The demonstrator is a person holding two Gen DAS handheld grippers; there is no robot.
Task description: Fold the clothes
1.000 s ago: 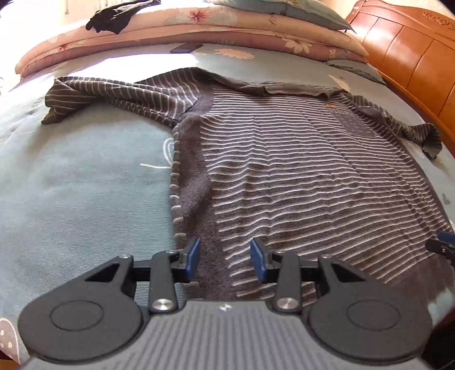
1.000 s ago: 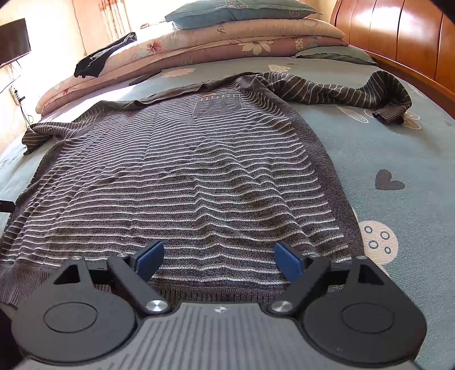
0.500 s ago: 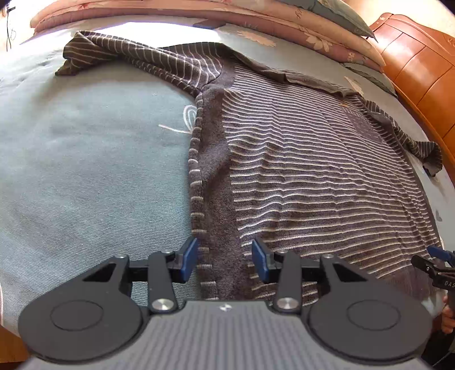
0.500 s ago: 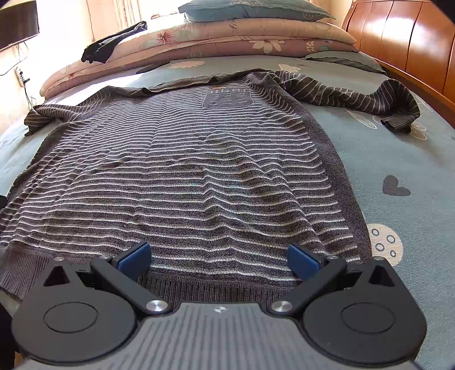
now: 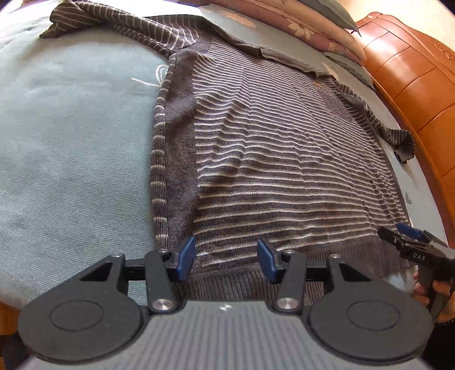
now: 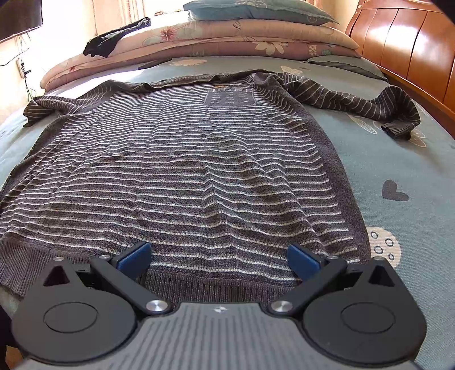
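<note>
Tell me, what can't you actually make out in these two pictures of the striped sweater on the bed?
- Sweater hem's middle: both views, hidden behind the gripper bodies.
- Chest patch lettering: right view, too small.
- Left sleeve cuff: left view, cut off by the top edge.
- Dark garment on the quilts: right view, kind unclear.

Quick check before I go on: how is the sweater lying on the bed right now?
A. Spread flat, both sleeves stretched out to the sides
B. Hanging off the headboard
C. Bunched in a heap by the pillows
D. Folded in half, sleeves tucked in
A: the sweater lies flat on the bed, one sleeve out to each side, nothing folded yet.
</note>
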